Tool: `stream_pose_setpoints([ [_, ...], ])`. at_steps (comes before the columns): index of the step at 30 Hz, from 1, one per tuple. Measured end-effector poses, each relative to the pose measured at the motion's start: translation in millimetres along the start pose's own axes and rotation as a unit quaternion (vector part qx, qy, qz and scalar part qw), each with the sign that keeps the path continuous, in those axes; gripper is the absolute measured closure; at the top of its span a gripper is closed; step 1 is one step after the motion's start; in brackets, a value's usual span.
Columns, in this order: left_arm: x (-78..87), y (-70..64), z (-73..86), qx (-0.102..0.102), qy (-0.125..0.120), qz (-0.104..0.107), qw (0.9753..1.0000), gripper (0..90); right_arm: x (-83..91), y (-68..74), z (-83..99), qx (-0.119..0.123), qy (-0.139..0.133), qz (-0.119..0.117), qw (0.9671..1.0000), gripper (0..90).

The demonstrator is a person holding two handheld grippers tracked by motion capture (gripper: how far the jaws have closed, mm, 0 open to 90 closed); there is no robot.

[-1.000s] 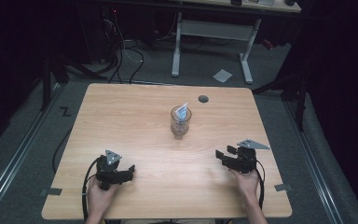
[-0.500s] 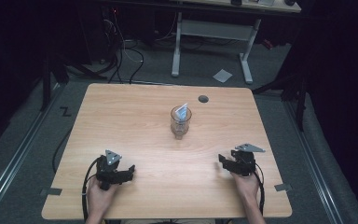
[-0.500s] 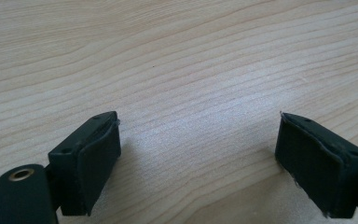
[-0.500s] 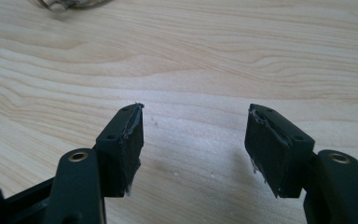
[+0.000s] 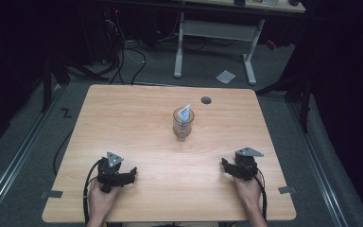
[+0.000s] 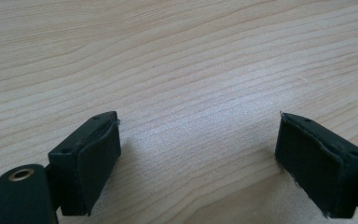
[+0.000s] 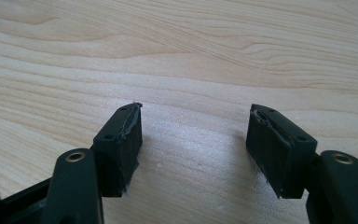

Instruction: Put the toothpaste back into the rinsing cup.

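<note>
Hands are resting on the near edge of a light wooden table, and we are holding a black two-jaw gripper in each one. We are seeing the left gripper low at our left, and the right gripper low at our right, both sitting close to the tabletop.

Looking along the left gripper in its own view, we are finding its jaws spread wide, with nothing but bare wood grain between them. Looking along the right gripper in its own view, we are finding much the same: jaws standing apart, a little less widely, and gripping nothing.

Well ahead of both grippers, and roughly midway between them, a small clear glass jar is standing upright. A pale blue-and-white folded paper packet is poking up out of its mouth. Farther ahead of the right gripper, beyond the jar, a small round dark grommet hole is sitting in the tabletop.

We are judging that the work is at its starting step, with neither gripper yet reaching. The next move is probably calling for one gripper to travel forward and inward, keeping its jaws wide enough to straddle the jar, or narrowing them to pinch the packet's tip, while the other is steadying the glass.
</note>
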State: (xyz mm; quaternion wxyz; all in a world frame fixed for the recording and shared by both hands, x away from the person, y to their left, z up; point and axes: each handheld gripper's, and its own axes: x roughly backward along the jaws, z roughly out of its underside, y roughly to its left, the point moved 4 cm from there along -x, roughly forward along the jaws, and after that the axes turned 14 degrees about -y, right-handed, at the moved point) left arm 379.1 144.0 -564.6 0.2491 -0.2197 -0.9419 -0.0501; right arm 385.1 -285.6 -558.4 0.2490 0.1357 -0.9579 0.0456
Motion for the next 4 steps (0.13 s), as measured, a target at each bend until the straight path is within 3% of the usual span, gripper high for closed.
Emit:
stream_pose_setpoints([
  [4,0.0,0.0,0.0,0.0,0.0,0.0,1.0,14.3,0.1,0.5,0.1,0.0,0.001,-0.001,1.0,35.1],
])
